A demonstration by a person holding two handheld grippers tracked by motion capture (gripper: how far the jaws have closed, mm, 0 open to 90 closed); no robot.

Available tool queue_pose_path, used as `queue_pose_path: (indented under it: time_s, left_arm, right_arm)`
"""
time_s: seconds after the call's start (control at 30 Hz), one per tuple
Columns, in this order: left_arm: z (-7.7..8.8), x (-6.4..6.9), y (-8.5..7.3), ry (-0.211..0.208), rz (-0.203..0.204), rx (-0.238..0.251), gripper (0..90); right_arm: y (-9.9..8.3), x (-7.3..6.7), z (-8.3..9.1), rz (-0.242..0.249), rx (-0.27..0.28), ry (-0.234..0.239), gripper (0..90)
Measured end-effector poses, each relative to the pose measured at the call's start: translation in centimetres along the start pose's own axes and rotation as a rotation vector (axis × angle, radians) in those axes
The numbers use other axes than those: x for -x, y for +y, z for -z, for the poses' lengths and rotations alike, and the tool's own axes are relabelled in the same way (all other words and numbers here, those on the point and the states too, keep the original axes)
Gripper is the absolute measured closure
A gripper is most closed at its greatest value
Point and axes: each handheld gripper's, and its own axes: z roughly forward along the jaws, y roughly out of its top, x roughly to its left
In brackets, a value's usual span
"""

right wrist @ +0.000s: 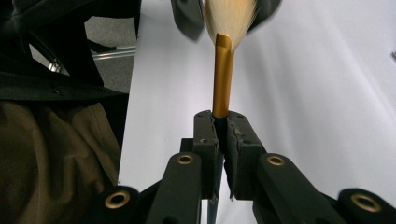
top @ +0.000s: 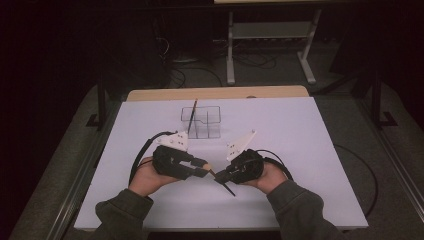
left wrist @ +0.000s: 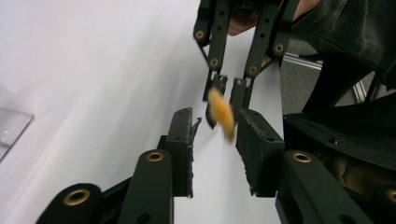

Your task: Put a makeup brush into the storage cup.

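From the left, the left gripper (top: 207, 166) stands with its jaws parted; the tuft of the brush (left wrist: 221, 113) sits in the gap between its pads (left wrist: 183, 148), apparently touching neither. To its right, the right gripper (top: 220, 176) is clamped tight on the brush's dark handle just below the gold ferrule (right wrist: 222, 77), with the handle's tail jutting down toward the table (top: 300, 150); so the brush hangs above the white surface, near the front, between the two hands. The trouble I foresee: if the left jaws close on the soft bristles rather than the ferrule, the hair will splay or the brush will slip when the right lets go; a tilt of either wrist could knock the tail against the table. The clear organiser (top: 201, 121), with a thin stick standing in it, sits well apart behind the grippers; there is open white surface on both sides, and the table's front edge lies close under the sleeves.
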Motion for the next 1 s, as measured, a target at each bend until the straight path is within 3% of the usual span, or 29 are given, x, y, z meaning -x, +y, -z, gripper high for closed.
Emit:
queue_pose_path:
  time_s: [0.43, 1.0]
  left_arm:
    - [0.9, -0.2, -2.1, 0.027, 0.047, 0.027, 60.9]
    - [1.4, 0.2, -4.4, 0.101, 0.08, 0.038, 54.7]
  right_arm:
    - [-1.1, 0.7, 1.3, -0.044, 0.022, -0.036, 82.9]
    - [-2.0, 2.5, 3.4, -0.132, 0.073, -0.068, 82.9]
